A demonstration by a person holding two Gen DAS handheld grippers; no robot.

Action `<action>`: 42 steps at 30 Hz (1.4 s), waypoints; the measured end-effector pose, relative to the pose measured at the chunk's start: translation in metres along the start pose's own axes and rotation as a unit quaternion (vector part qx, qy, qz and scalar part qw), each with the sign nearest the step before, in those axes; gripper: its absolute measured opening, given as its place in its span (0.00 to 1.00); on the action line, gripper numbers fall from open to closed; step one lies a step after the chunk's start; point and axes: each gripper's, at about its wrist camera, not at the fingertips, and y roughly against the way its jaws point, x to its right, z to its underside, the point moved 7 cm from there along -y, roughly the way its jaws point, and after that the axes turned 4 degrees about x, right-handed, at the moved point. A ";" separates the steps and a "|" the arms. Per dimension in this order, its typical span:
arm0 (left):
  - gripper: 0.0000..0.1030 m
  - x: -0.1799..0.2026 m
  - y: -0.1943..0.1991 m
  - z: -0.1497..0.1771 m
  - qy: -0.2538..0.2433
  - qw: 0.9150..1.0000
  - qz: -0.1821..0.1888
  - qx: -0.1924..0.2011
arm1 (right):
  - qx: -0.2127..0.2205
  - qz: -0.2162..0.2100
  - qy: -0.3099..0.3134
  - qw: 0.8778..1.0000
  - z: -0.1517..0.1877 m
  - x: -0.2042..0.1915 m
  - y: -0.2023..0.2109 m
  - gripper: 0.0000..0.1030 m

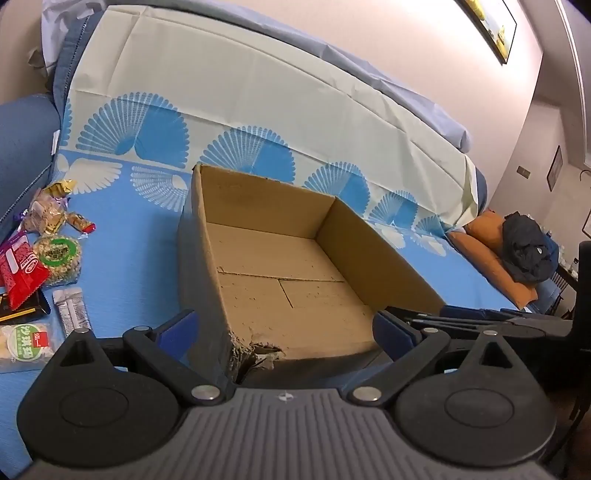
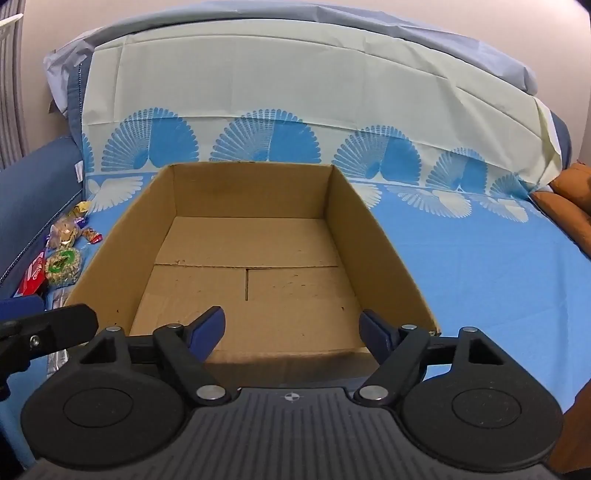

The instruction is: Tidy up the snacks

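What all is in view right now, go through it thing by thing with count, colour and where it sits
cardboard box: one, brown, open and empty, middle of the blue cloth
snack packets: several, red, green, clear and gold, loose on the cloth left of the box
orange cushion: one, far right, dark bundle on it
framed picture: one, on the wall, upper right
left gripper: black with blue pads, open, at the box's torn near corner
right gripper: same colours, open, over the box's near edge

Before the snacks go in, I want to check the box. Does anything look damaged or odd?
Yes. The cardboard box has a torn near corner: the board is ragged and crushed there, with a dark hole at the bottom. The inside is empty. The snacks lie loose on the blue cloth beside it.
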 end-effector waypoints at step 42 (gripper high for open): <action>0.93 0.012 0.009 -0.005 -0.011 0.999 0.039 0.015 | 0.015 -0.028 0.000 0.999 0.001 -0.004 0.012 0.79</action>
